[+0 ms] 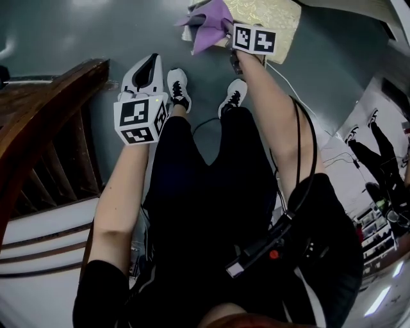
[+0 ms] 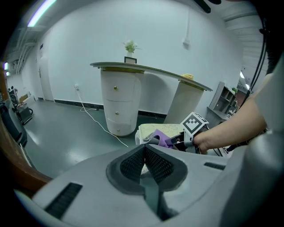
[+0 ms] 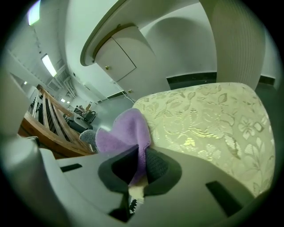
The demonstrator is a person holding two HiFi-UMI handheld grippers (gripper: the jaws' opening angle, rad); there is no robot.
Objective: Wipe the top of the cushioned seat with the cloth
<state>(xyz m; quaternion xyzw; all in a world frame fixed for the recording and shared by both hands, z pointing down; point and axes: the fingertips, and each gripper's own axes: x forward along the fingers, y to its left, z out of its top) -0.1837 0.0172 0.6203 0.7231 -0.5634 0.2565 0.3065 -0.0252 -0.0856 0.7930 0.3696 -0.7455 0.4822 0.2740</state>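
While the person stands facing it, the head view puts the cushioned seat (image 1: 272, 14) at 12 o'clock, with the right hand-held gripper (image 1: 229, 29) at its near left edge carrying the purple cloth (image 1: 208, 27). The left hand-held gripper (image 1: 152, 63) hangs at 10 o'clock over the floor, well apart from the seat.

In the left gripper view, its jaws are pressed together with nothing between them, and the seat and cloth sit beyond at 1 o'clock.

In the right gripper view, the jaws are clamped on a fold of the cloth, which bunches up at 10 o'clock while the patterned seat top spreads from 12 to 4 o'clock. Whether the cloth touches the fabric I cannot tell.

To wipe well, I judge the cloth should be lowered flat onto the top and drawn across in overlapping passes with light, even pressure, so that the jaws never scrape the upholstery.
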